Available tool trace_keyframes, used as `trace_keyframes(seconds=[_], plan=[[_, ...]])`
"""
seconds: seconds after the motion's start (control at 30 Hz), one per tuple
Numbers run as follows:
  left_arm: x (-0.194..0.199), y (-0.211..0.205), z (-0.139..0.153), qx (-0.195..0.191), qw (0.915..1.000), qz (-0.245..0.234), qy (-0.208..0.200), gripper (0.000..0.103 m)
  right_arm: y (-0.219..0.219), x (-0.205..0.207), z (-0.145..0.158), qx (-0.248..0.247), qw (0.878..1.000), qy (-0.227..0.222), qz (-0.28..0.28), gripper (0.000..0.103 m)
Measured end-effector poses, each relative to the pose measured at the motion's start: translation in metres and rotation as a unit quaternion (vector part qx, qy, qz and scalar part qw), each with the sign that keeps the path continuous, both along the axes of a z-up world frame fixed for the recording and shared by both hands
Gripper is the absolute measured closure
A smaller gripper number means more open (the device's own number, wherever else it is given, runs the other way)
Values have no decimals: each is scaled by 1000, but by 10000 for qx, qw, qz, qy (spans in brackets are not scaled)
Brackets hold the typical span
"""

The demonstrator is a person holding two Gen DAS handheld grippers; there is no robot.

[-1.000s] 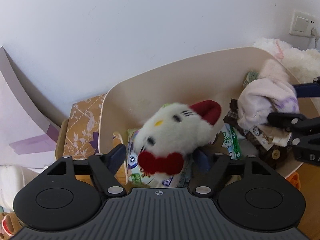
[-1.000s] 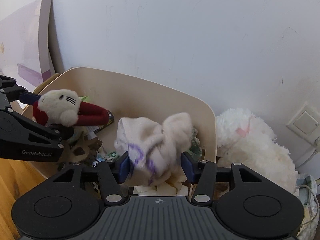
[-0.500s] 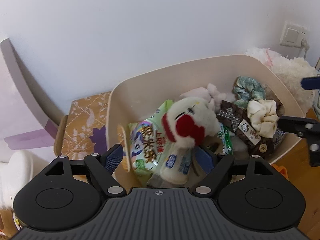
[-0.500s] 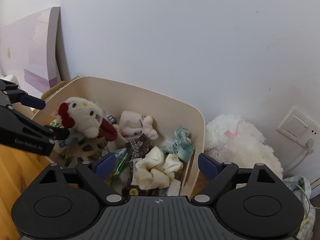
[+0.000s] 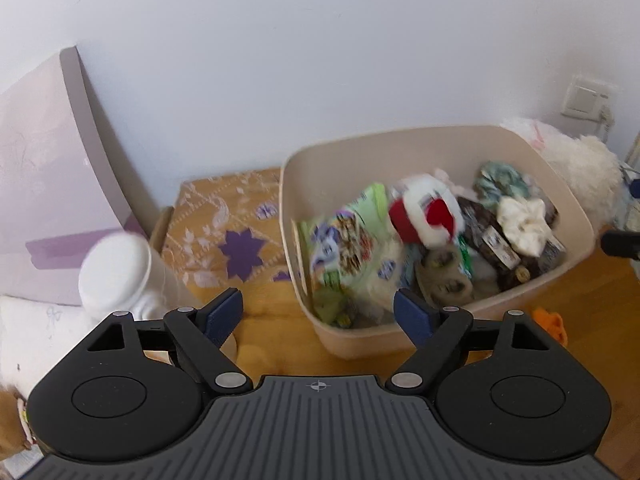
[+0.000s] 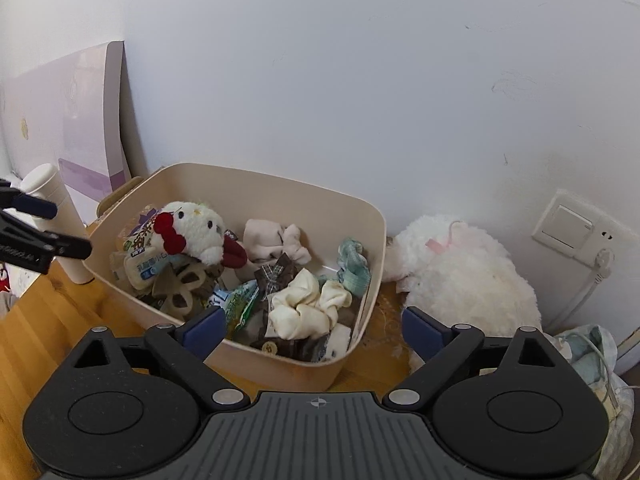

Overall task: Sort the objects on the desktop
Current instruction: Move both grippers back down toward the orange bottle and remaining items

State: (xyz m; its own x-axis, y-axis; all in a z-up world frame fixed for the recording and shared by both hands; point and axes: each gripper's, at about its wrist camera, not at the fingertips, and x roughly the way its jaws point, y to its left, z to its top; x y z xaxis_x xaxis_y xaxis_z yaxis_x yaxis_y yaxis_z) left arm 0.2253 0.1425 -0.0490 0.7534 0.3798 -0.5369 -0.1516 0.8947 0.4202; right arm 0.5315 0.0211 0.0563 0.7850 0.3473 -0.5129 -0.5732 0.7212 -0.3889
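Observation:
A beige bin [image 5: 436,142] [image 6: 280,196] stands on the wooden table against the wall. In it lie a white cat plush with red bows [image 5: 426,210] [image 6: 196,228], a pale cloth bundle [image 6: 272,238], a cream scrunchie [image 5: 522,222] [image 6: 308,310], a green scrunchie [image 6: 352,266], snack packets [image 5: 352,240] and brown bows. My left gripper [image 5: 318,314] is open and empty, drawn back in front of the bin's left corner. My right gripper [image 6: 312,326] is open and empty above the bin's near rim. The left gripper's fingers [image 6: 44,236] show at the right wrist view's left edge.
A white bottle [image 5: 116,272] [image 6: 60,220] stands left of the bin beside a lilac board [image 5: 48,160] leaning on the wall. A patterned orange box [image 5: 228,224] lies behind. A fluffy white plush [image 6: 460,272] sits right of the bin by a wall socket [image 6: 572,226]. An orange item [image 5: 552,322] lies on the table.
Both grippers opened and pulled back from the bin. The cat plush dropped from the left gripper and the cloth bundle from the right; both now lie in the bin.

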Motion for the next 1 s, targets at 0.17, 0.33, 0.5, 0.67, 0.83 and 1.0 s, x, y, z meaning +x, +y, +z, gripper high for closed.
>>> trace_keyframes(seconds=[0.17, 0.33, 0.5, 0.67, 0.83, 1.0], plan=[[-20, 3, -22, -172, 9992, -71, 365, 18, -13, -11, -18, -129, 9997, 214, -18, 1], [-29, 2, -60, -191, 9939, -223, 1062, 18, -28, -16, -48, -312, 9973, 644, -183, 0], [-37, -6, -92, -261, 9893, -312, 1402, 18, -42, -21, -74, -320, 9931, 1043, -427, 0], [-39, -20, -117, -149, 9850, -445, 1663, 18, -53, -24, -94, -349, 9888, 1300, -640, 0], [-33, -27, -134, -99, 9824, -432, 1814, 18, -58, -25, -108, -418, 9847, 1489, -806, 0], [-24, -27, -142, -11, 9824, -344, 1836, 18, -60, -33, -120, -319, 9797, 1786, -857, 0]])
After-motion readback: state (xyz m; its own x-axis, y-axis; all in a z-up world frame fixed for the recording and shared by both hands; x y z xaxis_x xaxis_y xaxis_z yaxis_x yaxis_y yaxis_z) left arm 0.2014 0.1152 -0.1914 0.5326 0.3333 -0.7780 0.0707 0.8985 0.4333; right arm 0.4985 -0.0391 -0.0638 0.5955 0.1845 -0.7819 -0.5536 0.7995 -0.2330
